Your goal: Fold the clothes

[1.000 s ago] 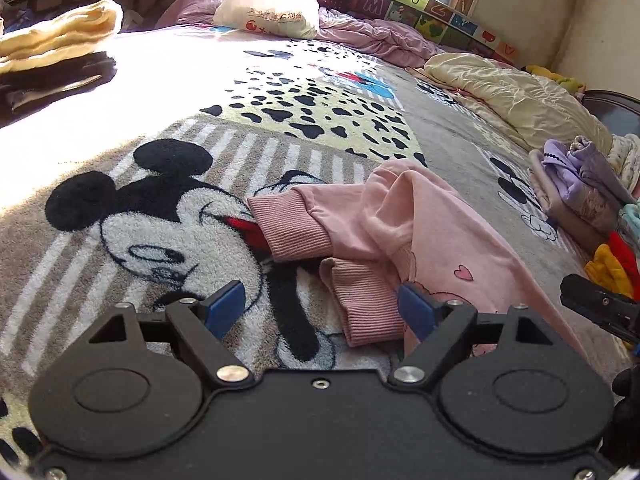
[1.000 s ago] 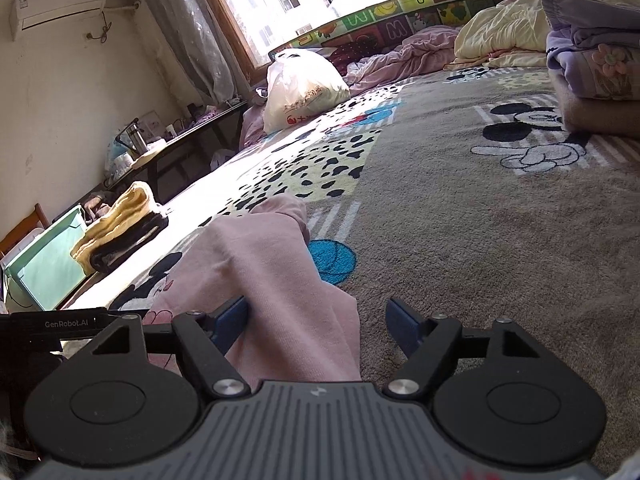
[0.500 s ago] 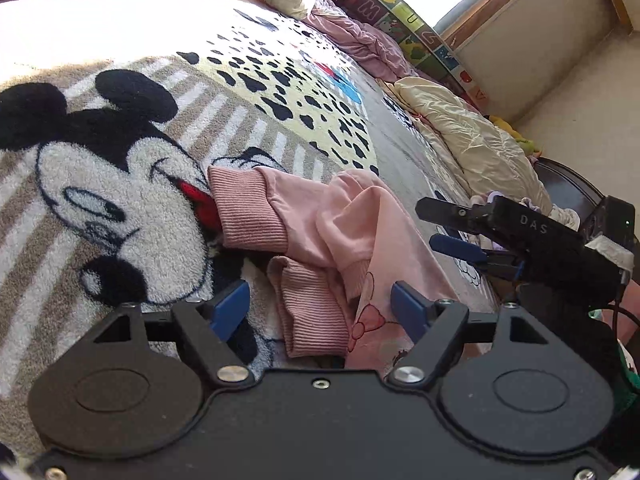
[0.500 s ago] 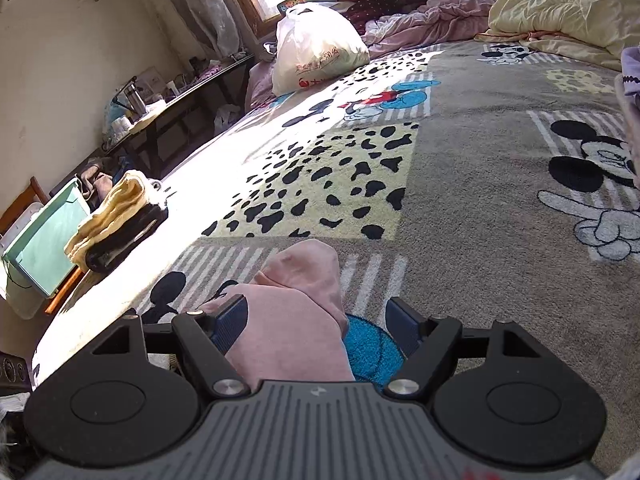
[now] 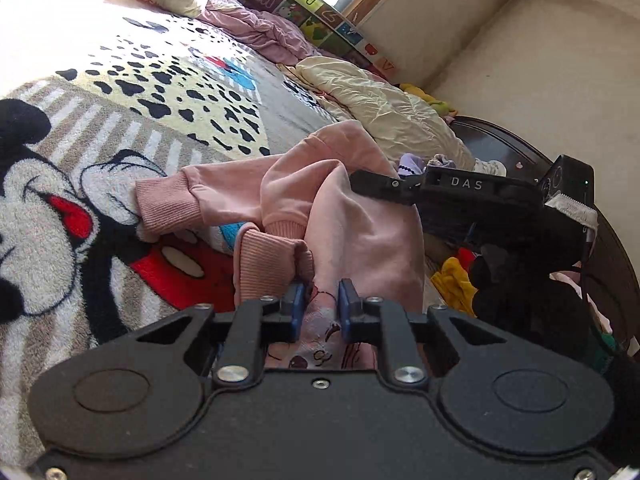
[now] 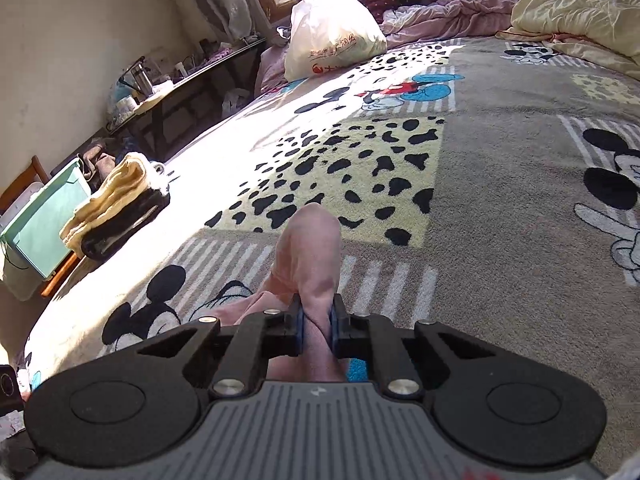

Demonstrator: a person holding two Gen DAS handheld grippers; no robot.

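A pink sweatshirt point(image 5: 360, 232) with ribbed cuffs lies crumpled on the cartoon-mouse blanket point(image 5: 72, 208). In the left wrist view my left gripper point(image 5: 320, 296) is closing, and its blue pads pinch the printed pink cloth near a cuff. My right gripper point(image 6: 316, 314) is closing too, with a bunched fold of the pink sweatshirt point(image 6: 312, 248) squeezed between its pads and standing up in front. From the left wrist view the right gripper point(image 5: 372, 184) reaches in from the right, at the garment's far upper edge.
A white plastic bag point(image 6: 332, 44) and a cream quilt point(image 5: 380, 108) lie at the bed's far end. Folded cream and black clothes point(image 6: 116, 208) sit at the left edge by a green box point(image 6: 44, 228). Colourful loose clothes point(image 5: 452, 280) are piled on the right.
Both grippers have gone from wide open to closed on the pink sweatshirt. The cloth now stands bunched up between them, and the right gripper has come in beside the left.
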